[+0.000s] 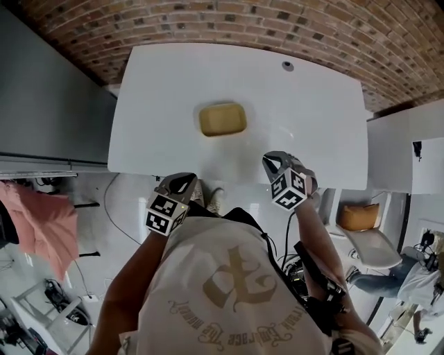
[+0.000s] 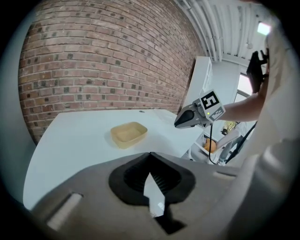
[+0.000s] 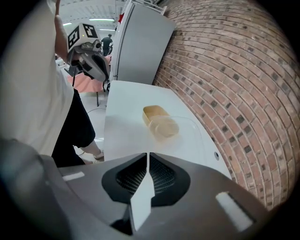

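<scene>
**2 closed grippers at the table edge, yellow tray beyond**

Both grippers hang at the near edge of the white table [image 1: 312, 118], in front of the person's torso. The left gripper [image 1: 184, 182] sits just off the edge, over the floor. Its own view shows the 2 jaws pressed together with nothing between them. The right gripper [image 1: 274, 161] is level with the edge and a little further forward. Its jaws are also closed on nothing, with only a thin slit between the ribbed pads.

The yellow tray [image 1: 223, 119] lies flat near the middle of the table, well apart from both grippers and between their lines of sight. It looks empty in the head view.

A small round fitting [image 1: 287, 66] sits near the far right of the tabletop. A brick wall [image 1: 208, 21] runs behind the table, a grey cabinet [image 1: 48, 104] stands at the left, and a pink cloth [image 1: 41, 222] hangs below it.
</scene>
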Demonstrator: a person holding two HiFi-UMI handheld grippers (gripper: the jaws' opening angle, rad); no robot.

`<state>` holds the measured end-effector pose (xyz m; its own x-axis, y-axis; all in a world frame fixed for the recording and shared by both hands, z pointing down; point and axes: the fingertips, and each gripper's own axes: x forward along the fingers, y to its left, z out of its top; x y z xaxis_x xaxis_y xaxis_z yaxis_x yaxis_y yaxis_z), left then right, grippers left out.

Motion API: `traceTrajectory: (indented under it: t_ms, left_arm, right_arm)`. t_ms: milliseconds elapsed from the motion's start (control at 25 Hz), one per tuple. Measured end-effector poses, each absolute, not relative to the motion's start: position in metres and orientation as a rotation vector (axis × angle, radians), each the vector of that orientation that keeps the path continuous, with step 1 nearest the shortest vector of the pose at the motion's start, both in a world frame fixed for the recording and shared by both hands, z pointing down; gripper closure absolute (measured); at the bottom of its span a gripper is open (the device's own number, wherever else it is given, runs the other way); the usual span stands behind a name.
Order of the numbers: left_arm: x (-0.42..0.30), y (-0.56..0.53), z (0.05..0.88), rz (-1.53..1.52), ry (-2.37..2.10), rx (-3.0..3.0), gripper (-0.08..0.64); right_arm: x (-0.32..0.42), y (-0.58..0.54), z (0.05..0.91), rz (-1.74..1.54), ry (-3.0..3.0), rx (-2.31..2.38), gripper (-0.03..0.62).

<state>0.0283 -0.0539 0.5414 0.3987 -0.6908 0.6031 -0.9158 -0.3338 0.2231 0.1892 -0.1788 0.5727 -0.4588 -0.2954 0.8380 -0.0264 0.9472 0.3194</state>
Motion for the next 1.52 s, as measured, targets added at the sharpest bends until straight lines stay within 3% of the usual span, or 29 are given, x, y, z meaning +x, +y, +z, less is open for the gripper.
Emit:
traceTrajectory:
  t_ms: [1520]
  left_arm:
    - [0.012,-0.084,0.534,0.505,-1.140,2.311,0.555]
  right_arm:
    - [0.203,-0.155,0.556,-0.151,-1.968,0.443,0.565]
